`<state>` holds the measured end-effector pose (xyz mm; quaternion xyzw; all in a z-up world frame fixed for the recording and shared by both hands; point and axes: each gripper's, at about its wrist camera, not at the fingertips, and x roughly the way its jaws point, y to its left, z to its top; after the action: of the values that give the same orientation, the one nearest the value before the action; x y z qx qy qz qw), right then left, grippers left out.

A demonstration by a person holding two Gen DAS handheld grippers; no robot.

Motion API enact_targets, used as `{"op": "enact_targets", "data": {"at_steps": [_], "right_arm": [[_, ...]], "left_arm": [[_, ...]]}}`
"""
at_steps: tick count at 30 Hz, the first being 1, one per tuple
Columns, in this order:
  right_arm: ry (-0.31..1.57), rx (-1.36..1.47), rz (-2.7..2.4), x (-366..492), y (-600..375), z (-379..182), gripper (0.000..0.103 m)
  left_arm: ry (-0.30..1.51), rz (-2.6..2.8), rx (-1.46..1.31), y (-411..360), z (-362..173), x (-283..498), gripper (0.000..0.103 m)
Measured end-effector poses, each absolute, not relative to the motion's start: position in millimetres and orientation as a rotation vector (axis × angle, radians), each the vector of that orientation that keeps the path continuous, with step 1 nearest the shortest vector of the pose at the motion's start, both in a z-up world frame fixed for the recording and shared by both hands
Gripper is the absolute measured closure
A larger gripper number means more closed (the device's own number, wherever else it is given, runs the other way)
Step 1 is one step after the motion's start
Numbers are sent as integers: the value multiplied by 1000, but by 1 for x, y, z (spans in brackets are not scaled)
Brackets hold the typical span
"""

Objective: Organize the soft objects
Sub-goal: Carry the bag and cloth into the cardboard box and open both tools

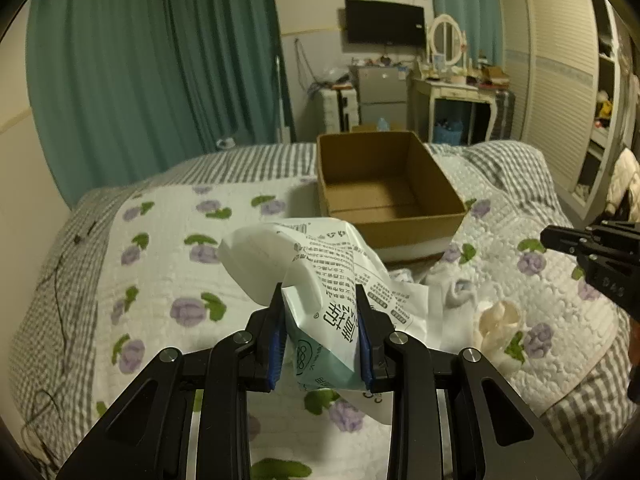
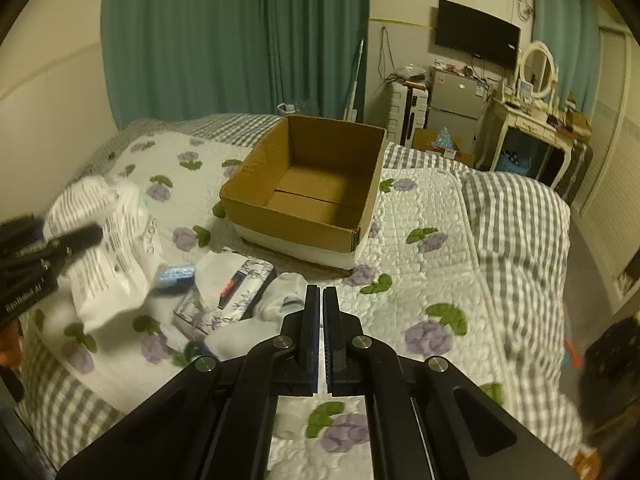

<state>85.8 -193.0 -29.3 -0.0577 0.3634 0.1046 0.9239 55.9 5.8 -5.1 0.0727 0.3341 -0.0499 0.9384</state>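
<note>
While the left gripper pinches the soft tissue pack between its fingers above the bed, the empty cardboard box lies at 12 o'clock; the slack wrapper may slip. The right gripper is closed, empty.

The black left gripper is motion-blurred and cut by the right wrist view's left edge. The white printed plastic pack hides bedding behind it; its small print is unreadable. The black right gripper runs off the frame's right edge.
</note>
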Motion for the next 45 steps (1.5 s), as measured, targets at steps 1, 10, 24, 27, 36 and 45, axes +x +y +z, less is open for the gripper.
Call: {"op": "enact_targets", "data": {"at_steps": [1,10,24,27,36,45], "right_arm": [[751,-133,201,87,-192,-32,99],[979,-94,202,102,-194,-118,42],[754,-113,272,106,-195,-29,96],[658,-111,290,118,-194,14,96],[556,-105,289,199,-177,53,96],[687,-96,279,276,-177,-21,96]], "left_arm": [[683,-104,149,5,-7,56,74],[747,-82,166,8,-36,65,74],[702,-131,135,2,-5,98,74],[650,-135,130,-5,18,118,74],[595,-139,161,-34,36,200,74],[666,-150,241,-58,-23,253,63]]}}
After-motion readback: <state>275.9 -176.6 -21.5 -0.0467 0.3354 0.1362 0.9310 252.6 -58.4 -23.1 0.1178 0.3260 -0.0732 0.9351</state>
